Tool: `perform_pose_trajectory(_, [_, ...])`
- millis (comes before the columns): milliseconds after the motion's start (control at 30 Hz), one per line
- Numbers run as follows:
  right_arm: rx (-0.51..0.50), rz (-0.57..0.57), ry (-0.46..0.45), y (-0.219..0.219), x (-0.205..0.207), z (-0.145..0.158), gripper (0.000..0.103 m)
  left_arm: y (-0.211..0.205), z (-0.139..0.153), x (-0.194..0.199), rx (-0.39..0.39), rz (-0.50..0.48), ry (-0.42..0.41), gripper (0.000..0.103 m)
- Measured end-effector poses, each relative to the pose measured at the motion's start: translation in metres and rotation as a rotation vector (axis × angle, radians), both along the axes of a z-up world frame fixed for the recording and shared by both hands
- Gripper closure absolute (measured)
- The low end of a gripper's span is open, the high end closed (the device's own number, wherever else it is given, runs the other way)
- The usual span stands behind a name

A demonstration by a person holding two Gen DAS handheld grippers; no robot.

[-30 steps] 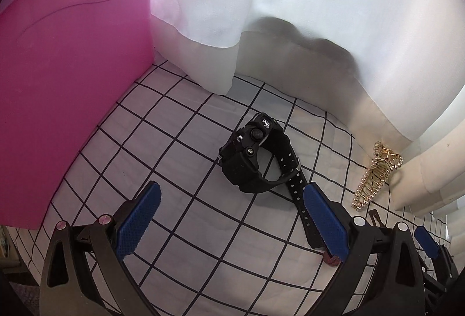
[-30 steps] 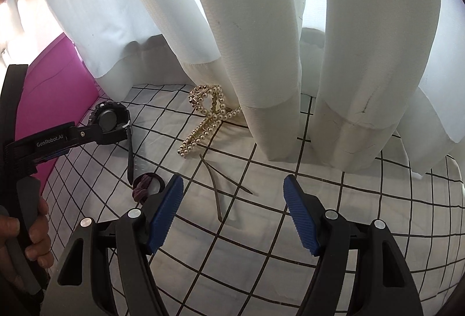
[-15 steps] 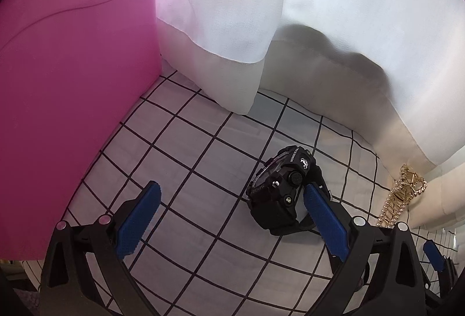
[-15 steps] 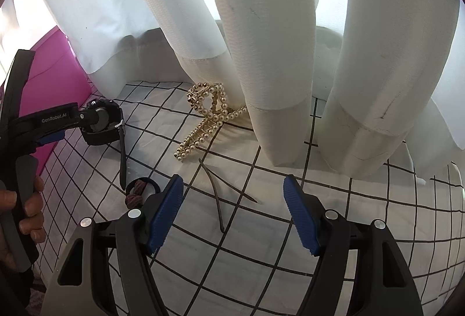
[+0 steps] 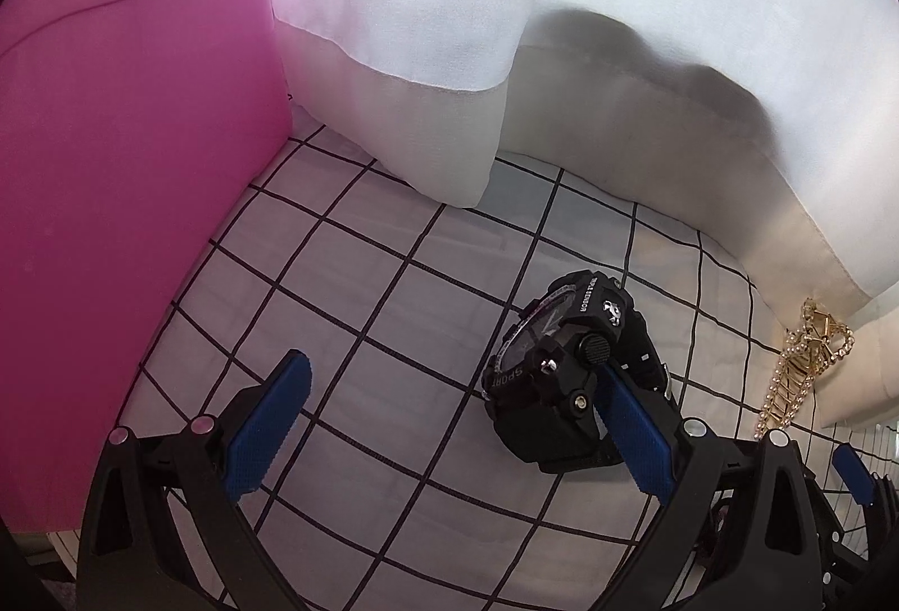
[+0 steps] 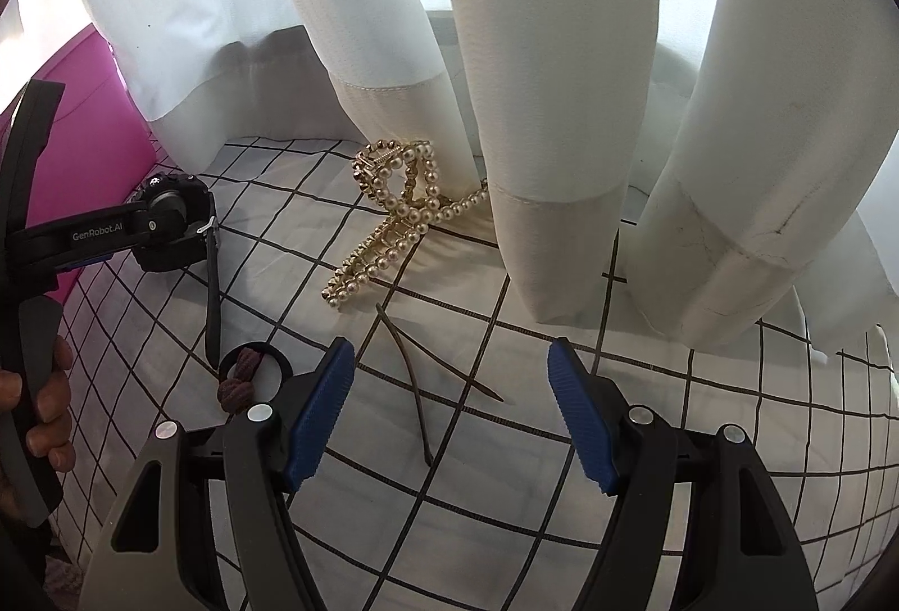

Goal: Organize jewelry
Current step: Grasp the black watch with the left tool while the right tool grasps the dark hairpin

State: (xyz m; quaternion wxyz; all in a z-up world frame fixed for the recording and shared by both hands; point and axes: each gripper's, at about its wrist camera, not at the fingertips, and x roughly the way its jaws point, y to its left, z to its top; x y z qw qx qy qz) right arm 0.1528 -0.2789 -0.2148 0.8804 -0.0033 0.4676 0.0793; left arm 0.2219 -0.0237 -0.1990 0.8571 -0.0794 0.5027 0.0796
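black watch (image 5: 567, 375) against open left gripper's (image 5: 449, 428) right pad

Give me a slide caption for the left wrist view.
Open left gripper reaches around a black sport watch on checked cloth.

White sheet with black grid lines (image 5: 393, 307) covers the surface. White curtains (image 6: 562, 49) hang in folds behind, hems touching the sheet, daylight glowing through. Pink panel (image 5: 123, 161) stands upright at left.
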Motion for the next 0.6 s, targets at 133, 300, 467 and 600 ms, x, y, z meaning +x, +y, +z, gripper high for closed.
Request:
perform_pose_trajectory(133, [-0.035,-0.008,0.012,0.003,0.004,-0.008,0.035,0.0,-0.004,0.004,0.001,-0.006,0.006,0.006])
perform_pose_trajectory(300, [-0.053,-0.009,0.016,0.005,0.007,-0.015,0.035,0.002,-0.011,0.011,0.003,-0.012,0.013,0.006])
perform_pose_trajectory(467, [-0.076,0.006,-0.008,0.009,0.007,-0.017,0.035,0.001,-0.016,0.019,0.011,-0.021,0.015,0.006])
perform_pose_trajectory(600, [-0.076,0.015,-0.021,0.011,0.006,-0.018,0.035,-0.008,-0.018,0.026,0.009,-0.026,0.007,0.005])
